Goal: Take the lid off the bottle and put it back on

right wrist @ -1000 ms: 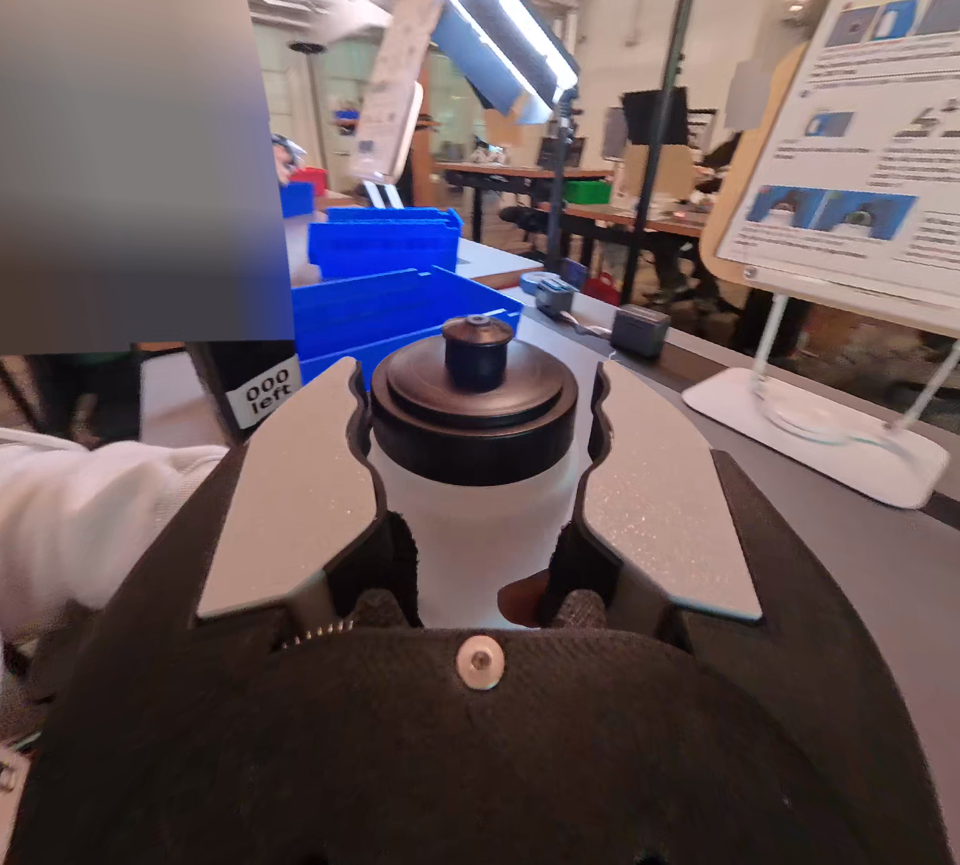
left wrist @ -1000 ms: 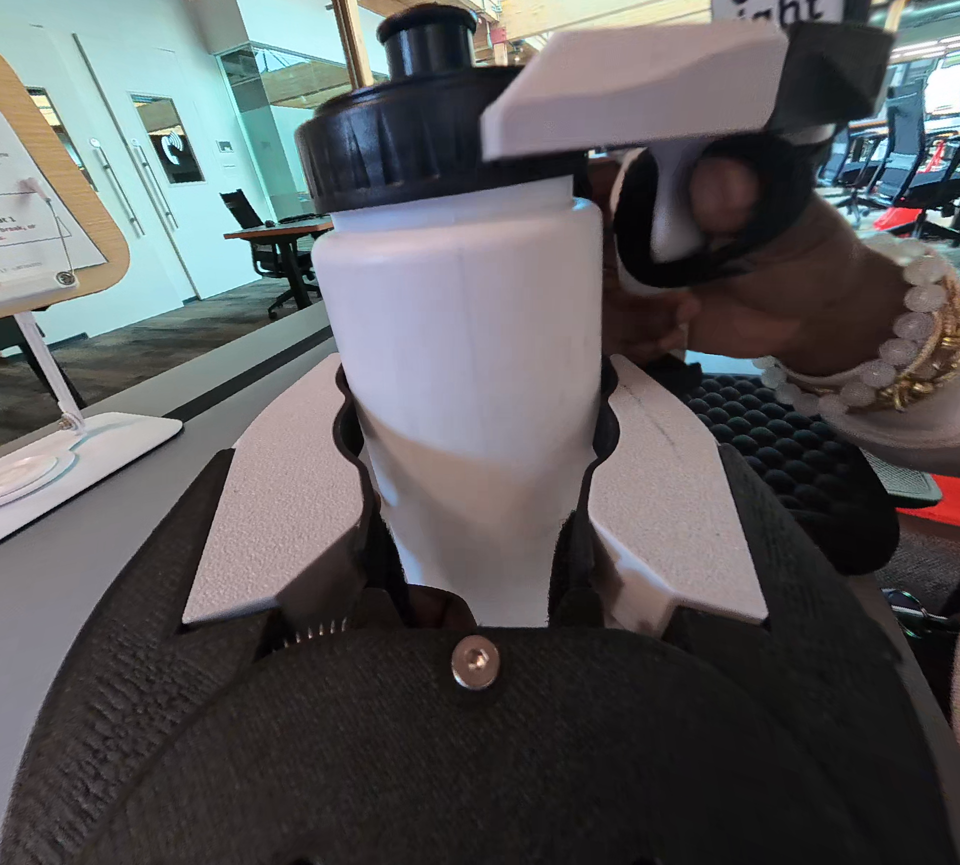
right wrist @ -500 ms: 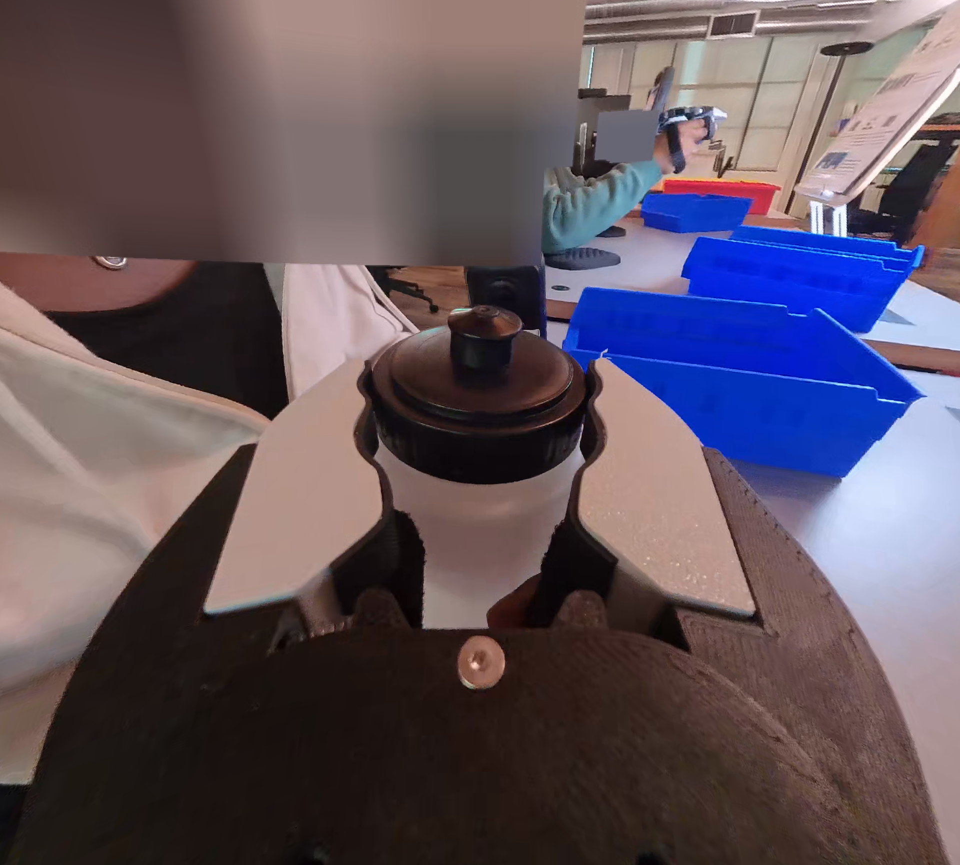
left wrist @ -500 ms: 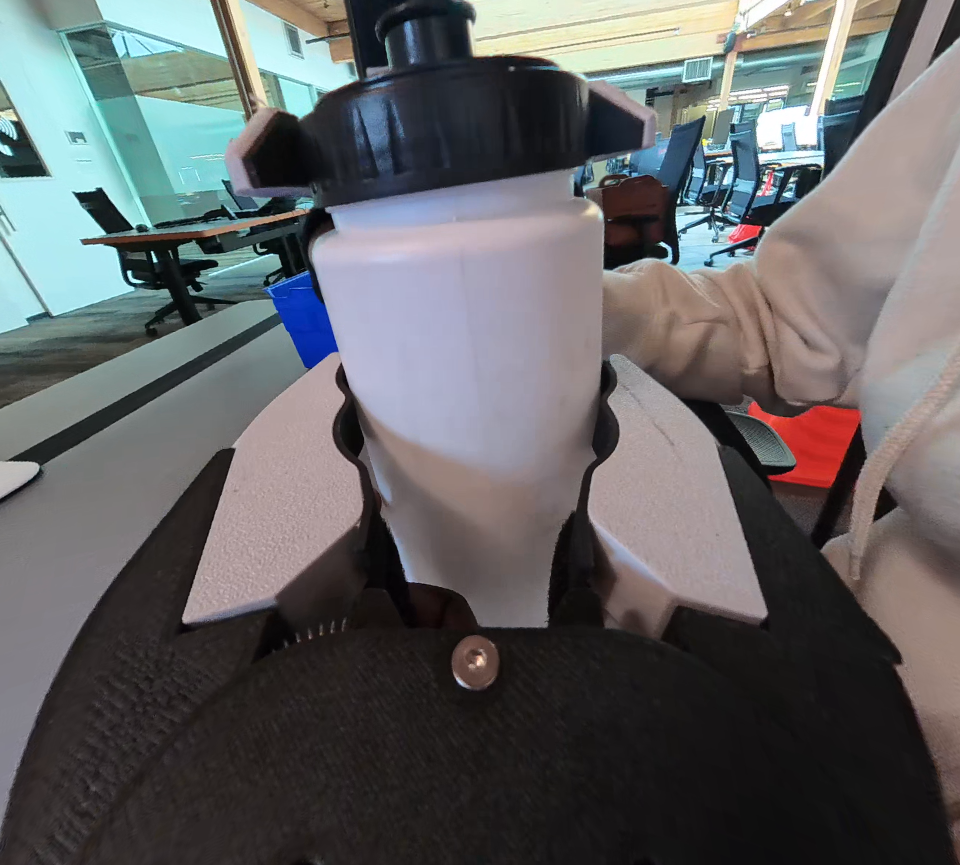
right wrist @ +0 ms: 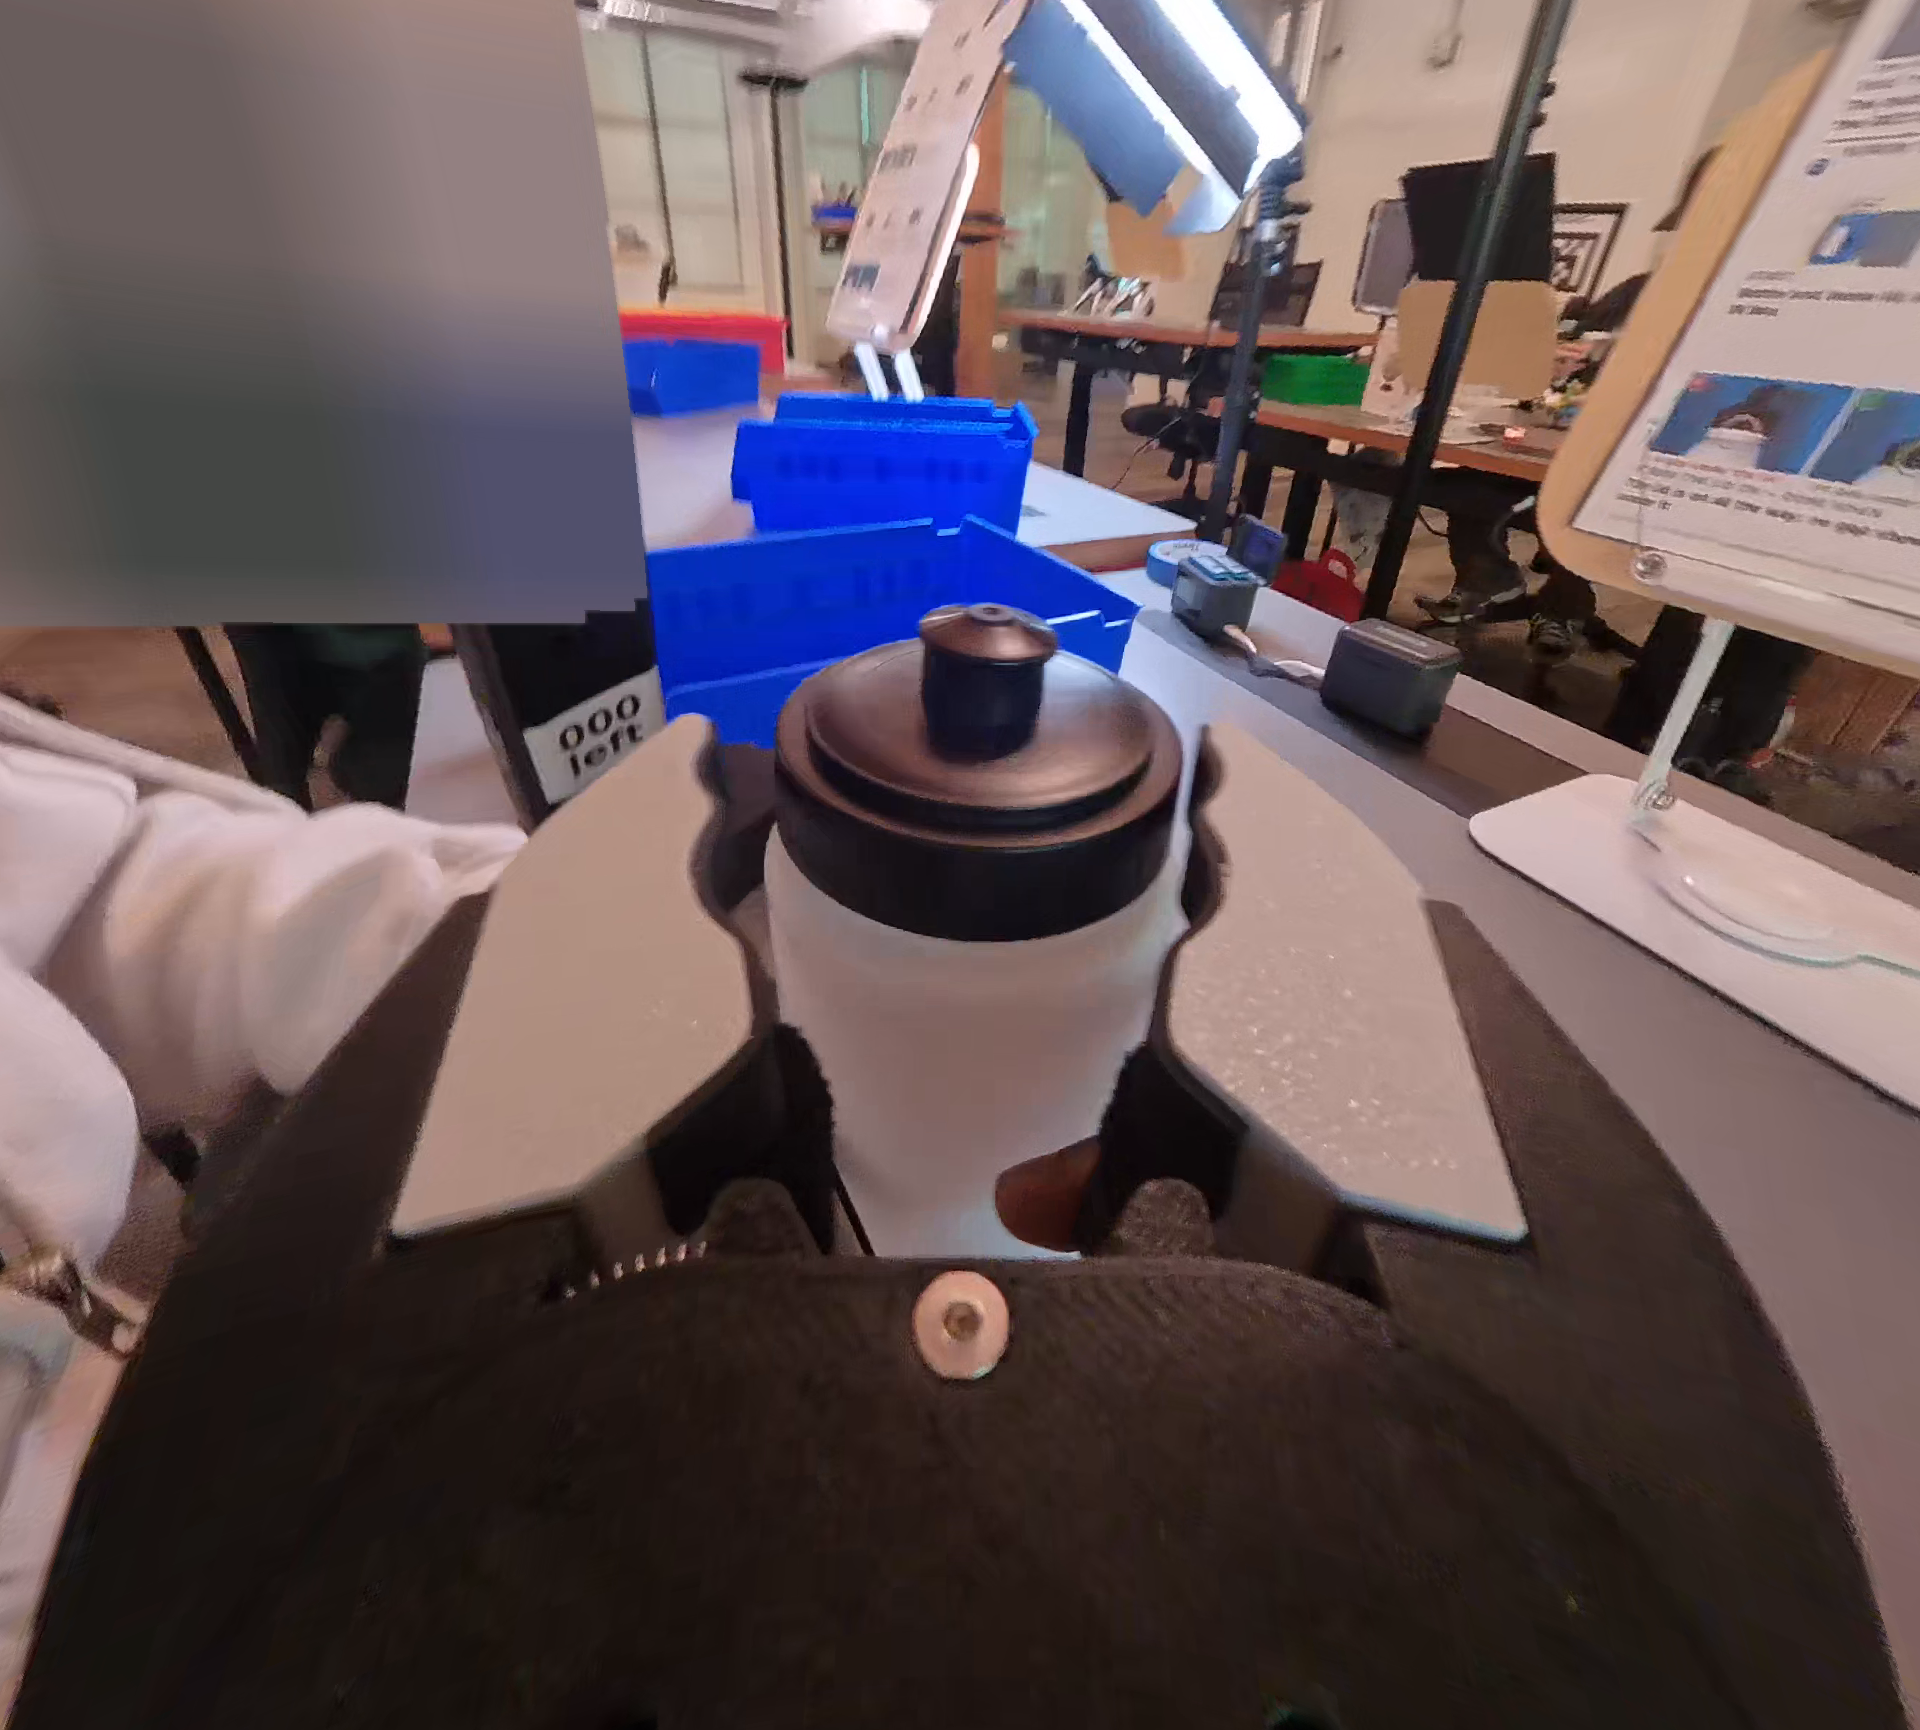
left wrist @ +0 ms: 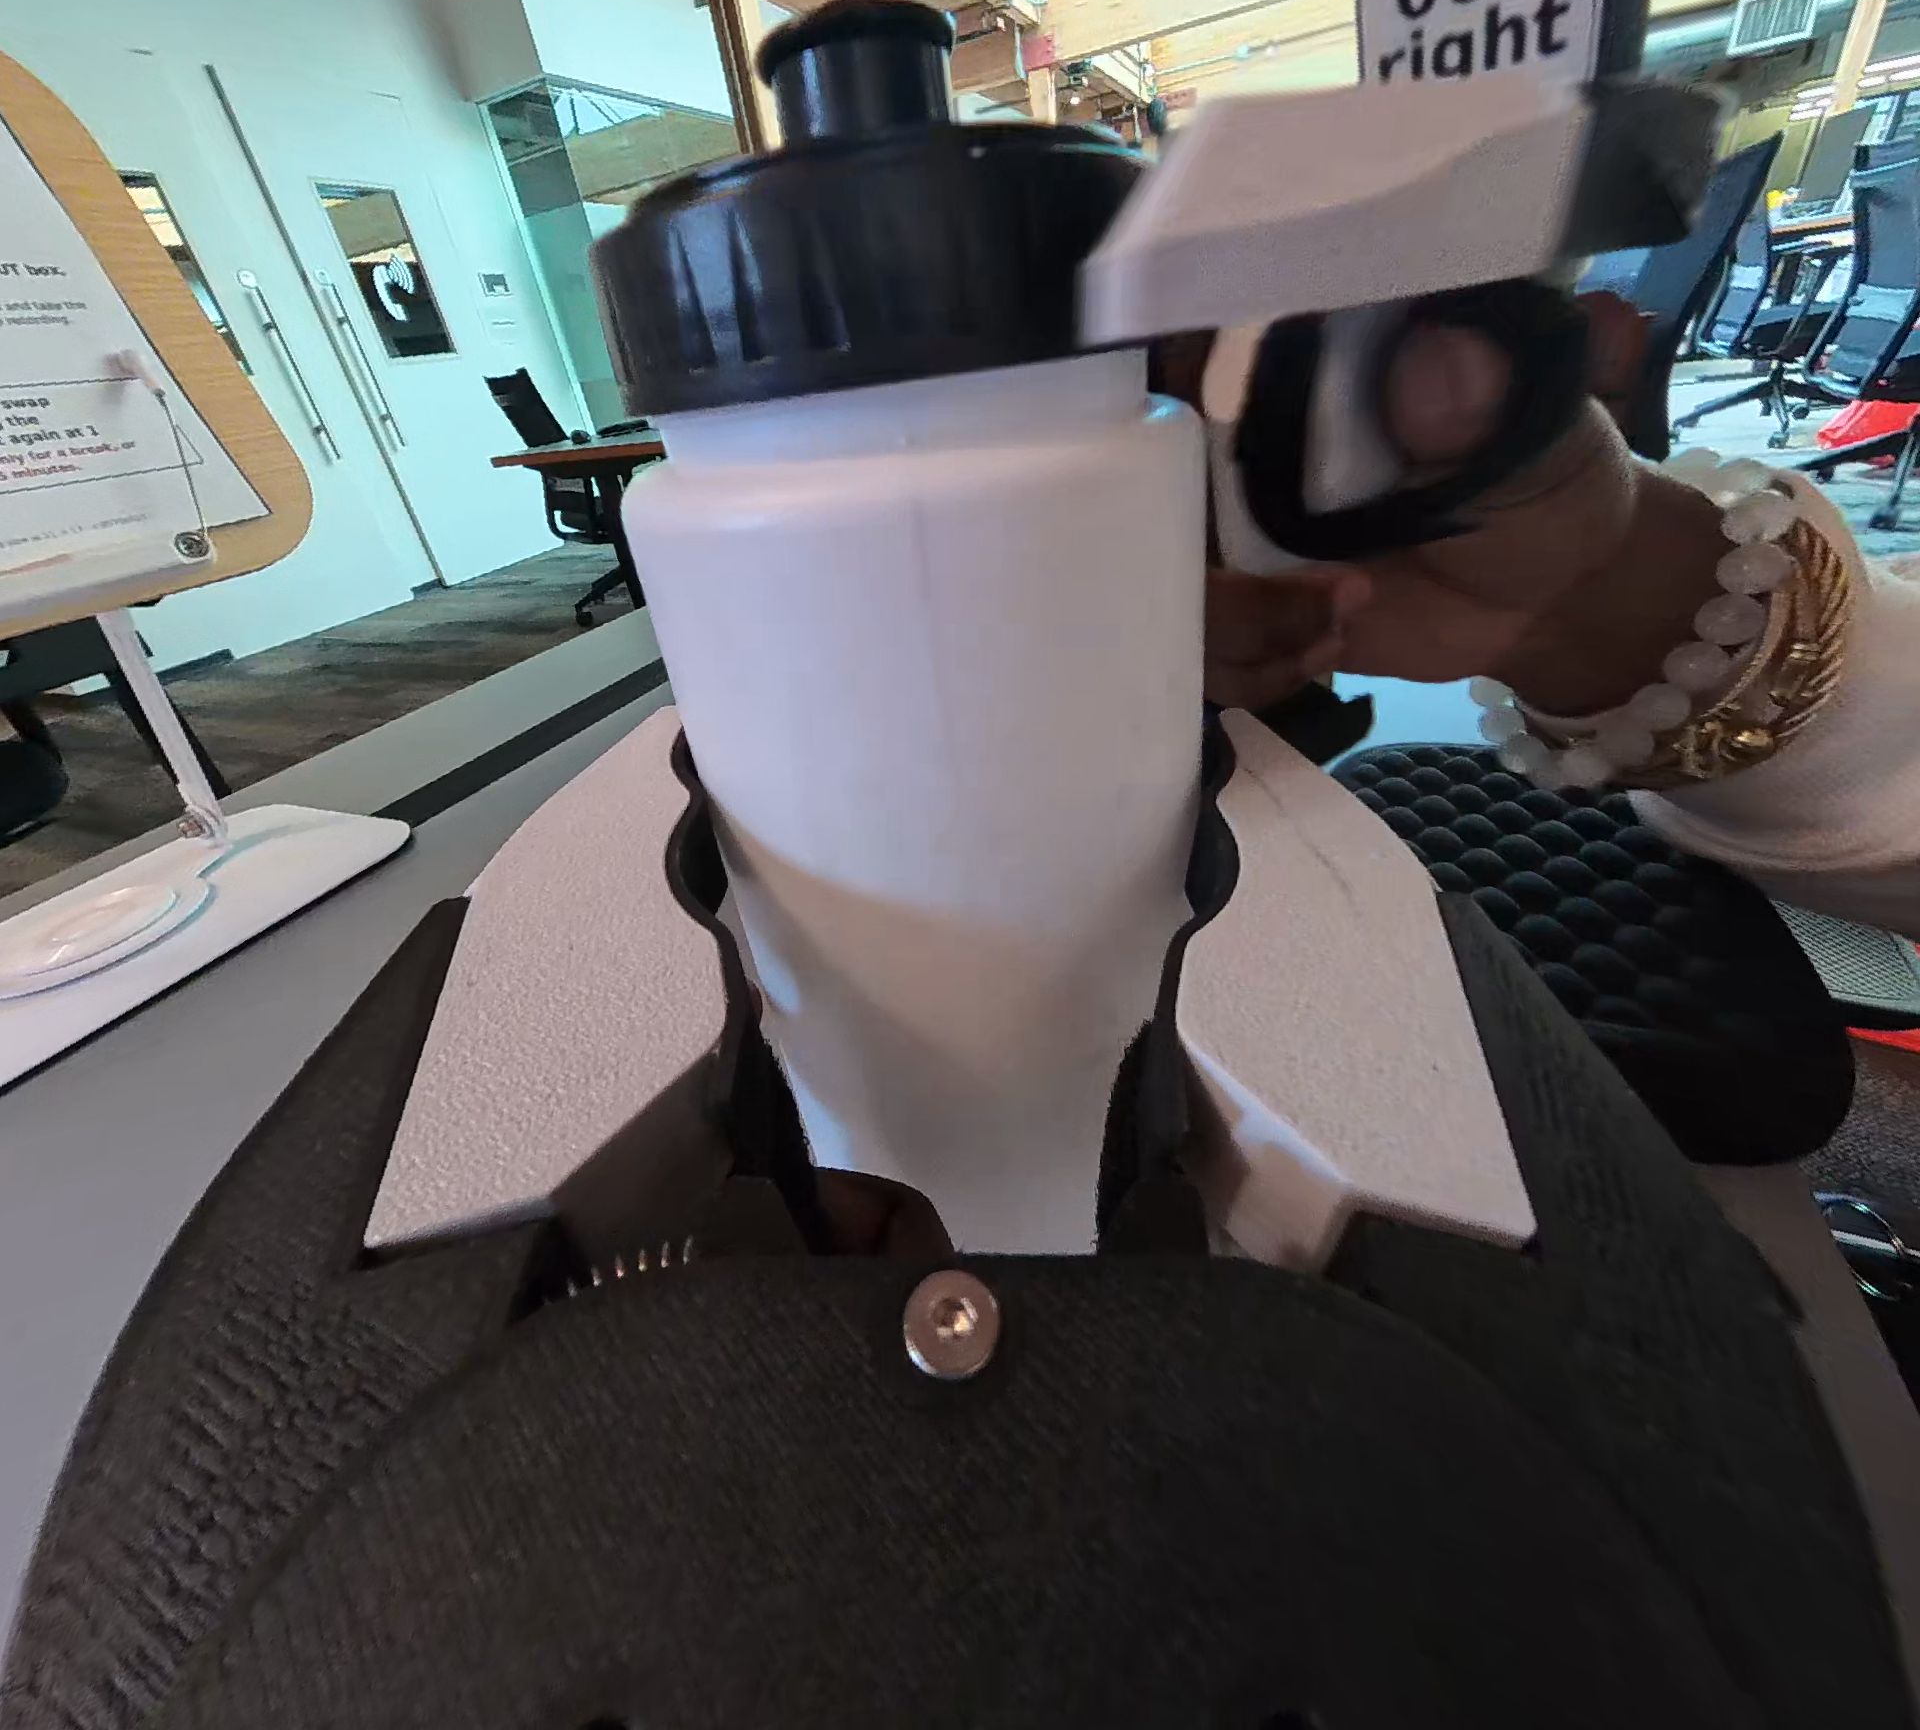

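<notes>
Two hand-held grippers worked one white plastic bottle [left wrist: 920, 641] with a black ribbed screw lid [left wrist: 862, 267].

The left hand-held gripper [left wrist: 951, 807] was clamped around the bottle's body, holding it upright above the grey surface [left wrist: 156, 1130]. The right hand-held gripper [right wrist: 971, 807] stood around the lid, its pale fingers [left wrist: 1340, 205] just beside the rim; in the right wrist view a slim gap showed on each side, so contact could not be judged. The lid sat on the neck, slightly tilted. Blue plastic bins [right wrist: 883, 579] lay farther off.
</notes>
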### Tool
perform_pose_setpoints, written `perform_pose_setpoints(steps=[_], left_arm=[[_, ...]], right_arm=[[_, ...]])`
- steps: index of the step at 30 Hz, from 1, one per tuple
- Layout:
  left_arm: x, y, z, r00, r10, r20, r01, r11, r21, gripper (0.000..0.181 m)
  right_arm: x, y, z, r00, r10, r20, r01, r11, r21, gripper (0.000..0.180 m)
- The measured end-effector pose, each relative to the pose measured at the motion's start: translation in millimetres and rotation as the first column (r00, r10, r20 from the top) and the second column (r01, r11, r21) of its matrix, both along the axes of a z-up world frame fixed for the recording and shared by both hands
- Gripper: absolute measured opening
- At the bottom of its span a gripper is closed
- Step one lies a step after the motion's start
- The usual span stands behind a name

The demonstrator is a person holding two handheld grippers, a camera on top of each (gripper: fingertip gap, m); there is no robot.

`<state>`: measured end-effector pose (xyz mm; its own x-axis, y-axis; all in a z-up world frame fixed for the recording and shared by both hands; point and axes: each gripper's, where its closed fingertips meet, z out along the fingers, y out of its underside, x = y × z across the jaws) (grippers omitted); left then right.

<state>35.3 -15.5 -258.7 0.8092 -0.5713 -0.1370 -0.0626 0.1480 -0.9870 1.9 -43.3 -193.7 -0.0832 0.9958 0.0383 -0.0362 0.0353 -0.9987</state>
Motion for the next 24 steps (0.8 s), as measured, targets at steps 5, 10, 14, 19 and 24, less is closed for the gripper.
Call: perform_pose_setpoints(steps=[5,10,14,19,24], left_arm=[[1,-2,0,0.999,-0.044,0.002,0.044,0.999,-0.011,0.089],[8,-10,-1,0.991,-0.133,-0.011,0.133,0.991,-0.013,0.088],[17,-19,-2,0.973,-0.229,-0.028,0.228,0.973,-0.018,0.087],[25,-29,-3,0.947,-0.322,-0.008,0.322,0.946,-0.041,0.087],[11,-14,-4,0.977,-0.206,0.044,0.21,0.974,-0.083,0.087]], right_arm=[[-1,-2,-2,0.988,0.124,0.088,-0.128,0.991,0.034,0.075],[5,-13,0,0.94,0.331,0.076,-0.337,0.938,0.078,0.075],[15,-27,0,0.854,0.51,0.104,-0.521,0.843,0.135,0.075],[26,-39,-1,0.696,0.701,0.153,-0.717,0.688,0.111,0.075],[12,-21,6,0.766,0.635,0.1,-0.639,0.769,0.015,0.091]])
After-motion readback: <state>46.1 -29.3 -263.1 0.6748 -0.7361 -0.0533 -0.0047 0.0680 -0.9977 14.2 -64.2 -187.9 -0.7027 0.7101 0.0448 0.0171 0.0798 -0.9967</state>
